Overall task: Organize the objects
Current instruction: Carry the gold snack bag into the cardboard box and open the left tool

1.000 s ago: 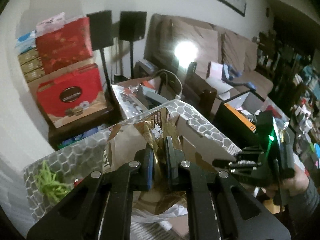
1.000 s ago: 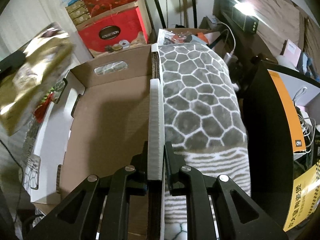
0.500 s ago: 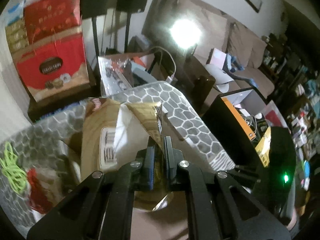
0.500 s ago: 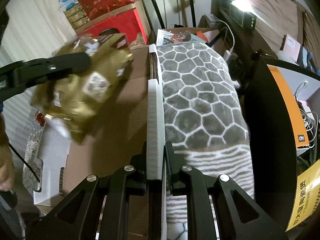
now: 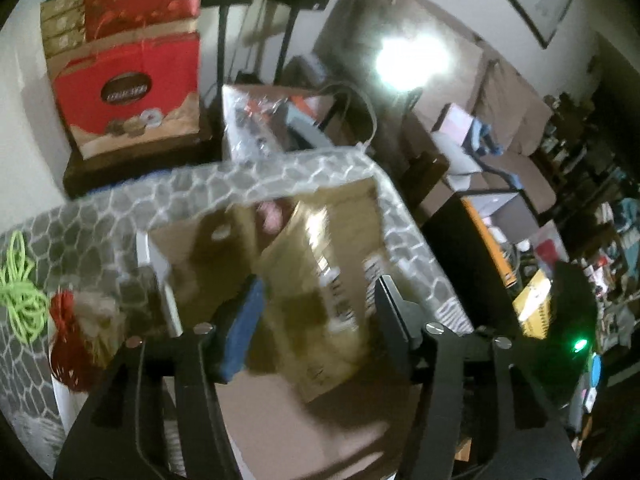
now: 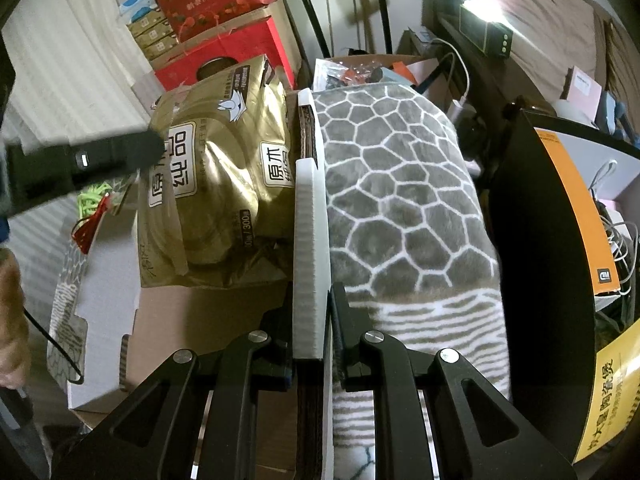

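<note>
While the right gripper point(image 6: 311, 320) pinches the box's white flap point(image 6: 310, 240), holding it open, the gold packet point(image 6: 216, 184) lies tilted inside the cardboard box point(image 6: 108, 320), just ahead of the left gripper point(image 5: 316, 312), whose jaws have just spread, releasing it.

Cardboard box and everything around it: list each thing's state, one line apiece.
cardboard box: open, its side flap held upright.
box flap: upright, pinched at its edge by the right claw.
gold packet: inside the box, leaning against the flap, released.
left claw: open, jaws just opened, clear of the packet.
right claw: shut on the flap.
patterned blanket: draped beside the box.
</note>
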### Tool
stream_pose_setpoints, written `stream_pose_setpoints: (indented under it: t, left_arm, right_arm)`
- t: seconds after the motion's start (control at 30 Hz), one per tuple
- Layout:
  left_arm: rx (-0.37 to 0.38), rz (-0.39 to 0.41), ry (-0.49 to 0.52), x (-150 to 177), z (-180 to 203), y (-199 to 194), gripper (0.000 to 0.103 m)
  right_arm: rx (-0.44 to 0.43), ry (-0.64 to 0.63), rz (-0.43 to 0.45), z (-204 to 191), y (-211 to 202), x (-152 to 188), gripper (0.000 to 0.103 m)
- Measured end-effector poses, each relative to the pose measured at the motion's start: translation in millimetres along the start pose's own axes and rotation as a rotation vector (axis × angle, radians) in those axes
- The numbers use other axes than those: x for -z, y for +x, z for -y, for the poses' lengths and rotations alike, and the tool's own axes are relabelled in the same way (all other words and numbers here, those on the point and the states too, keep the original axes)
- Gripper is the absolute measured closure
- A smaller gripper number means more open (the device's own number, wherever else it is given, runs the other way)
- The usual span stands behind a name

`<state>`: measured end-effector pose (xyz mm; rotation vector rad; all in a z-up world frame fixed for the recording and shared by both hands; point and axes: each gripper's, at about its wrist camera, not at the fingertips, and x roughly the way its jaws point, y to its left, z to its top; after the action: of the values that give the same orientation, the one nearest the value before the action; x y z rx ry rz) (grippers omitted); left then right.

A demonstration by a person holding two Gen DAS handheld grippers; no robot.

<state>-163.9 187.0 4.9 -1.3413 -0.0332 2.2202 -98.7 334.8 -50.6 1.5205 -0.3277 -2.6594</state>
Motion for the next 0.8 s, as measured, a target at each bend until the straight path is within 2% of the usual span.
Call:
stream_pose_setpoints:
  t: [0.13,0.2,0.23,0.37,0.53,0.6,0.67,0.8]
  left_arm:
    - [0.01,-0.074,-0.002,15.1,0.9,18.6,0.049]
    - [-0.024,-0.08,0.02,20.8,5.2,21.8,0.058]
    - [-0.041,-0.087,0.031,23.3,6.8,23.1,0.07]
    - [-0.044,-0.123,0.016,28.8,3.1,23.8,0.076]
    - [-0.026,-0.123,-0.003,24.7,-1.3,20.8,0.073]
    - [-0.025,-0.126,0.004,20.9,-1.2,24.7,0.066]
    - [-0.022,-0.122,0.017,15.6,2.9,28.8,0.055]
    - [-0.036,-0.092,0.049,8.7,7.6,35.1,0.053]
  right_arm:
    - [0.001,-0.001,-0.001,0.4,0.1,0.0,0.089]
    - [0.0,0.0,-0.001,0.5,0.2,0.1,0.089]
    - [0.0,0.001,-0.001,0.4,0.4,-0.5,0.089]
    - [0.002,-0.001,-0.001,0.3,0.7,-0.8,0.089]
    - [0.003,0.001,-0.002,0.2,0.9,-0.9,0.089]
    - [0.002,0.002,-0.002,0.0,0.9,-0.9,0.089]
    - [0.002,0.001,-0.003,-0.3,1.1,-0.9,0.089]
    - [0.003,-0.001,-0.006,-0.8,1.0,-0.8,0.09]
